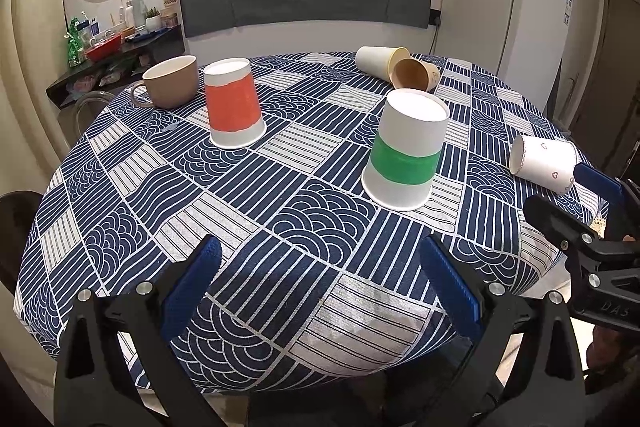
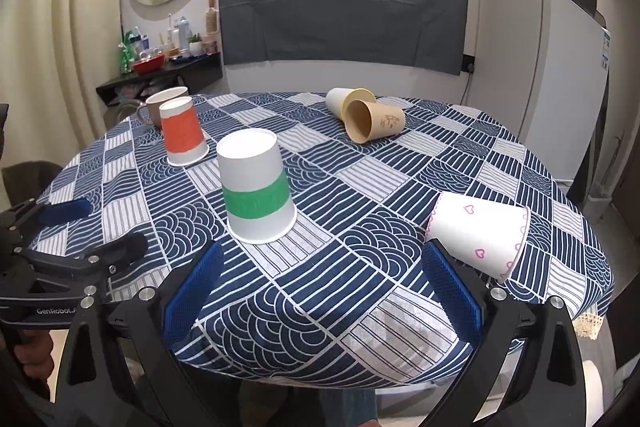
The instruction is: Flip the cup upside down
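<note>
A green-banded white paper cup [image 1: 406, 151] [image 2: 258, 187] stands upside down mid-table. An orange-banded cup [image 1: 234, 103] [image 2: 183, 137] stands upside down at the left. A white cup with pink hearts [image 1: 544, 163] [image 2: 478, 233] lies on its side at the right edge. A white cup [image 1: 376, 61] [image 2: 344, 99] and a brown cup [image 1: 414, 73] [image 2: 372, 123] lie on their sides at the back. My left gripper [image 1: 320, 267] is open and empty over the near table edge. My right gripper [image 2: 322, 271] is open and empty, its right finger next to the heart cup.
A tan mug [image 1: 170, 81] [image 2: 160, 103] stands upright at the back left. The round table has a blue patterned cloth [image 1: 312, 227] [image 2: 360, 267]. A fridge [image 1: 500, 19] stands behind at the right, a cluttered shelf [image 1: 112, 43] at the left.
</note>
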The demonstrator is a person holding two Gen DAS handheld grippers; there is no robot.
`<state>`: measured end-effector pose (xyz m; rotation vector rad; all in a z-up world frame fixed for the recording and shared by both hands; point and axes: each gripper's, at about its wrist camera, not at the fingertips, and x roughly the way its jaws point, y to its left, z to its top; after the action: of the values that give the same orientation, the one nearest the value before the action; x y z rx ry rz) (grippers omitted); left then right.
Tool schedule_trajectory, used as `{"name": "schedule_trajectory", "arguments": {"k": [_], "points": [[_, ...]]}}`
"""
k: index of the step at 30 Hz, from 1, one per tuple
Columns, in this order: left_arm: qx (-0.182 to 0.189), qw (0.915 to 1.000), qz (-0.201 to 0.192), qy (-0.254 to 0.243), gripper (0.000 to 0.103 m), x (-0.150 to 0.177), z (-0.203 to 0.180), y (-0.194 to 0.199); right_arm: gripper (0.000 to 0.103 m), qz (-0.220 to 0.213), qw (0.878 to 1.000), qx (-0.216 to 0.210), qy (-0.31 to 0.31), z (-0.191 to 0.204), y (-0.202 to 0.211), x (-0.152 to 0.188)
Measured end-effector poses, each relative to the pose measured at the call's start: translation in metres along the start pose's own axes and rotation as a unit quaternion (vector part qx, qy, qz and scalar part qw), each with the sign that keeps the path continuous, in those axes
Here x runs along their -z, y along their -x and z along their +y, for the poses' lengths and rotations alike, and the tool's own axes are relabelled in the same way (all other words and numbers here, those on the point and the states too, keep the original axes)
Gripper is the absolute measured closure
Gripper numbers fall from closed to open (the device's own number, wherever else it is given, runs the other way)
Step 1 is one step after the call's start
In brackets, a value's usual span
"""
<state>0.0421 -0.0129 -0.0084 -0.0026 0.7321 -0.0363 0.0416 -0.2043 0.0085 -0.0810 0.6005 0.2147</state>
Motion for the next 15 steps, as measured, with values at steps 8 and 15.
{"name": "schedule_trajectory", "arguments": {"k": [8, 15], "points": [[0.002, 1.0, 0.004, 0.001, 0.006, 0.0005, 0.001, -0.002, 0.008, 0.005, 1.0, 0.001, 0.0, 0.0007, -0.0027, 0.0012], [0.005, 1.0, 0.003, 0.0, 0.006, 0.0004, 0.0008, -0.0016, 0.008, 0.007, 1.0, 0.001, 0.002, 0.001, -0.0042, 0.0011]]}}
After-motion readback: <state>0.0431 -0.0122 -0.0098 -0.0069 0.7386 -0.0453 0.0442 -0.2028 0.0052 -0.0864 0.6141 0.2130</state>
